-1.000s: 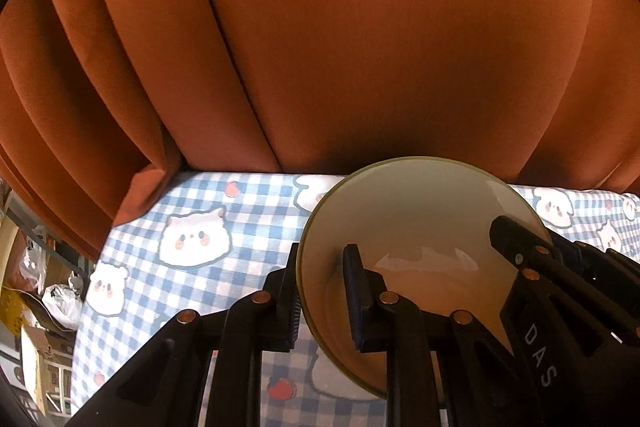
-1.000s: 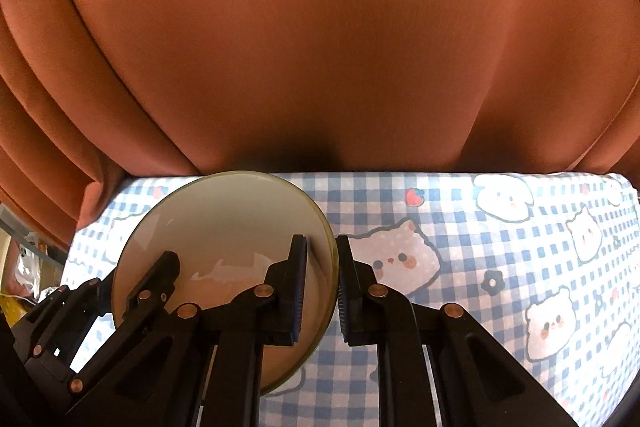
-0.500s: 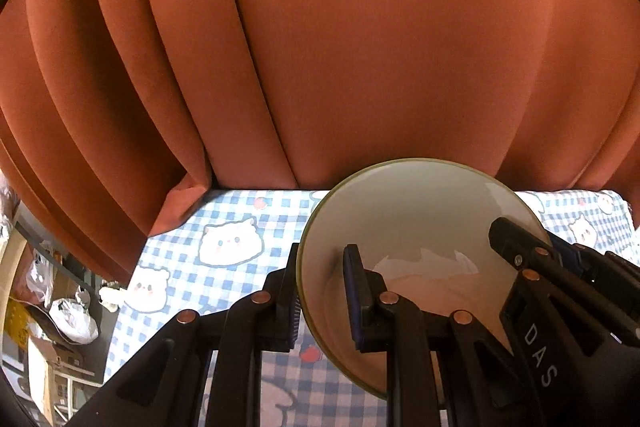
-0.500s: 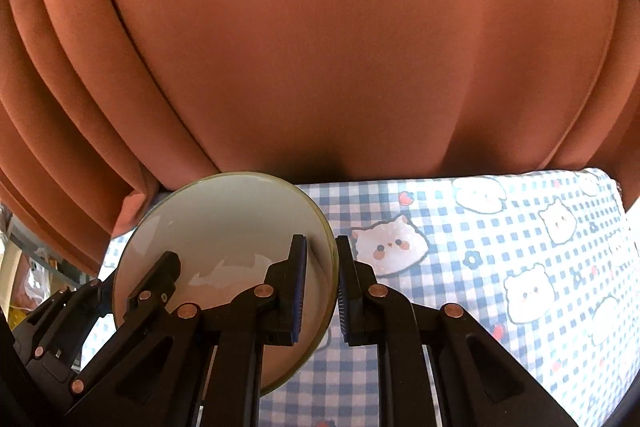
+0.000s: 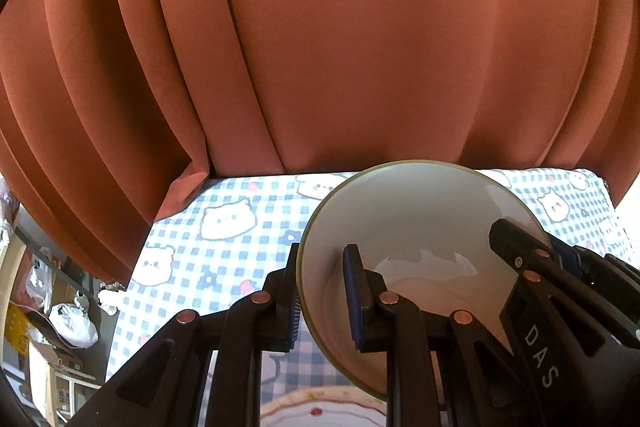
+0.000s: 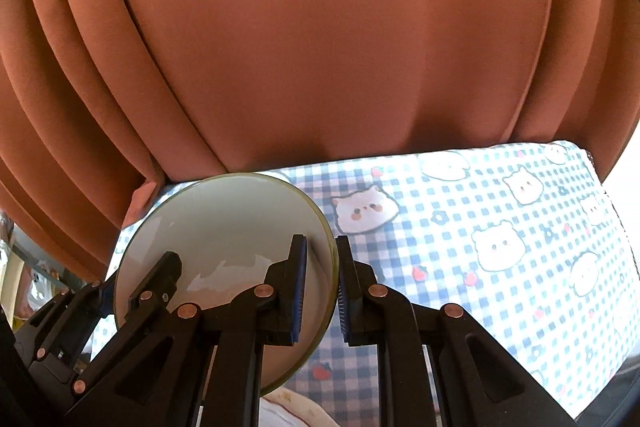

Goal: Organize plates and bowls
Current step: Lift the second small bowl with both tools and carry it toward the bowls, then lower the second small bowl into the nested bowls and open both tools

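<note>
Left wrist view shows your left gripper (image 5: 320, 301) and right gripper (image 6: 322, 291) clamped on opposite rims of the pale green-edged ceramic bowl (image 5: 416, 223), held above the blue checked worktop (image 5: 224, 251); uneven pulling could slip it.

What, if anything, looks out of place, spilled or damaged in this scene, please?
Nothing stands out. The bowl looks empty and unbroken, clamped by its rim on opposite sides by the left gripper and the right gripper. The checked tablecloth shows no spill. A patterned plate peeks in below, mostly cut off.
</note>
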Tool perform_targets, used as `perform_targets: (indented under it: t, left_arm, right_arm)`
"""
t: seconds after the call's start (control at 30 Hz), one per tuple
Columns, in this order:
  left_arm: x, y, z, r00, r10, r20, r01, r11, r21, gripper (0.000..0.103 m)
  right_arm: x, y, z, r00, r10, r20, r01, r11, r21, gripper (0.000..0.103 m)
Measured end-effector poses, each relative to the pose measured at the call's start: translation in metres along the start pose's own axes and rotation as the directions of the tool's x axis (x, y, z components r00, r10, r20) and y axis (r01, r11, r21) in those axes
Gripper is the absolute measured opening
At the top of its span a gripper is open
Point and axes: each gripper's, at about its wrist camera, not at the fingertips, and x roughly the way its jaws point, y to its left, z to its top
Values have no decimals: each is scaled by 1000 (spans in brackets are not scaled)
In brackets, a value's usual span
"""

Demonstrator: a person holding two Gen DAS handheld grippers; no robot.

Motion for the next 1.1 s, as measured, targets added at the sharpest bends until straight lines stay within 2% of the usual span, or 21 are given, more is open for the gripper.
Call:
perform_targets:
  t: [0.33,0.6,1.1]
  left_arm:
    - [-26,-37,-26,1000,-2,-6,2,1000,-6,17]
    - [-43,-66,-53,999,6,-34,-7,999,-40,17]
    - [-51,-98,-113,995,22,-99,-28,997,-67,17]
  right_arm:
    - [-31,-45,-21,1000,16,-1,-16,1000,1,17]
    - [-51,-84,-43,999,29,-21,-30,999,-45,17]
    - [-55,-122,-97,995,49,-86,-59,991,-118,17]
